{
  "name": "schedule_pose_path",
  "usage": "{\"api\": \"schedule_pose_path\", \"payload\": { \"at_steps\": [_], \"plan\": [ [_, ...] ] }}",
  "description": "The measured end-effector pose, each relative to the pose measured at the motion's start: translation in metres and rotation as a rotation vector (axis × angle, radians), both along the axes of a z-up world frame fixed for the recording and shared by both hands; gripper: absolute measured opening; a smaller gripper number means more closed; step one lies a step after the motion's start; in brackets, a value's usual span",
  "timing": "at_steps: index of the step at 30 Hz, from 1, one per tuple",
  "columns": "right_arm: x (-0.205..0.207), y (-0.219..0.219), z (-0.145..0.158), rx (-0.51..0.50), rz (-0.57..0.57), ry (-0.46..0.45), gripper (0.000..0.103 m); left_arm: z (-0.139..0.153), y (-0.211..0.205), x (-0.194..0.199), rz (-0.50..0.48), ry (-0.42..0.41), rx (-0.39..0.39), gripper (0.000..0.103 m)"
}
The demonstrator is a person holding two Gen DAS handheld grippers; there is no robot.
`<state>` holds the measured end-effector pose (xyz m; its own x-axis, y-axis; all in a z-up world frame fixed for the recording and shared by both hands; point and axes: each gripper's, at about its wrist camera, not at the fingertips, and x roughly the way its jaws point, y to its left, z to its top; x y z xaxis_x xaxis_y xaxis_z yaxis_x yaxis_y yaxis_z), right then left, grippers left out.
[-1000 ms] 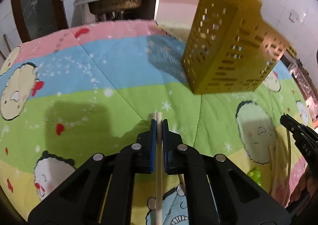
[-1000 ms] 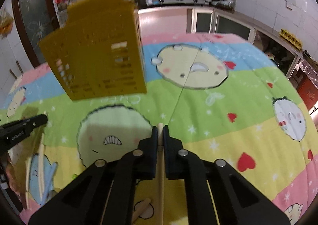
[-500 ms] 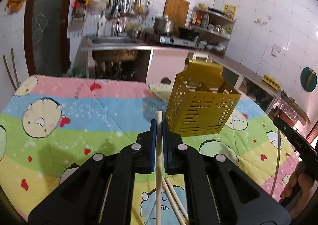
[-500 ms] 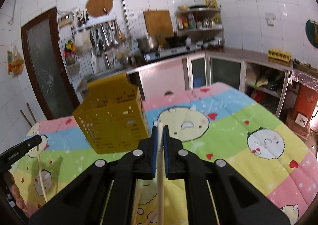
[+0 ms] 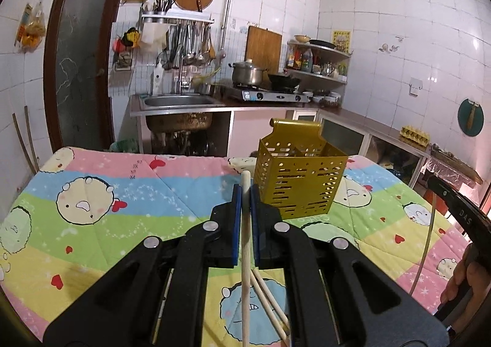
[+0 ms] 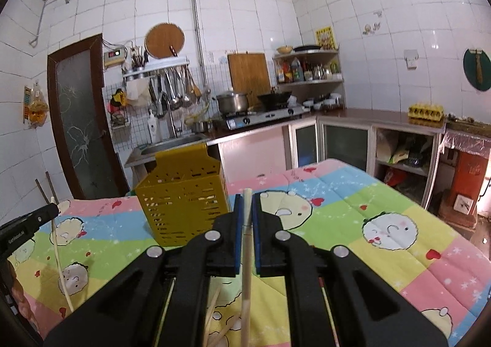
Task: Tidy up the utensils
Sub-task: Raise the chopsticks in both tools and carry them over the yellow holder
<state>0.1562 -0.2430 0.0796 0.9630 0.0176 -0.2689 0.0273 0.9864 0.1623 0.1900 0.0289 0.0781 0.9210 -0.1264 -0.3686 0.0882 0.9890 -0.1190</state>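
A yellow perforated utensil holder [image 5: 299,175] stands upright on the cartoon-print cloth, also seen in the right wrist view [image 6: 184,206]. My left gripper [image 5: 245,190] is shut on a pale wooden chopstick [image 5: 245,255], held above the cloth, left of the holder. My right gripper [image 6: 247,201] is shut on another wooden chopstick [image 6: 246,270], right of the holder. More chopsticks [image 5: 270,298] lie on the cloth beneath the left gripper. Each gripper shows at the edge of the other's view, with its chopstick hanging down.
The colourful cloth [image 5: 122,199] covers the table. Behind it are a sink [image 5: 179,101], a stove with pots [image 5: 264,95] and a counter with cabinets [image 6: 346,138]. A dark door [image 5: 79,71] stands at the back left.
Both grippers have risen and tilted up, from looking down at the cloth to looking level across the kitchen. The holder now appears smaller and farther off. Both still grip their chopsticks.
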Motion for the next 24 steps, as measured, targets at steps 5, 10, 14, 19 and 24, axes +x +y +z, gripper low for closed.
{"api": "schedule_pose_path", "payload": {
  "at_steps": [5, 10, 14, 19, 24],
  "plan": [
    [-0.014, 0.004, 0.015, -0.024, 0.001, -0.078, 0.006, 0.015, -0.004, -0.016, 0.004, -0.063, 0.021, 0.005],
    [-0.013, 0.006, 0.029, -0.036, 0.004, -0.124, 0.006, 0.029, -0.007, -0.019, 0.000, -0.110, 0.013, 0.005],
    [0.005, 0.004, 0.039, -0.028, 0.006, -0.142, 0.006, 0.039, -0.010, -0.008, -0.008, -0.124, 0.004, 0.005],
    [0.033, 0.005, 0.051, -0.017, 0.017, -0.160, 0.006, 0.053, -0.014, 0.015, -0.022, -0.134, -0.022, 0.005],
    [0.062, 0.009, 0.075, -0.010, 0.032, -0.210, 0.006, 0.086, -0.025, 0.039, -0.050, -0.192, -0.023, 0.005]
  ]
}}
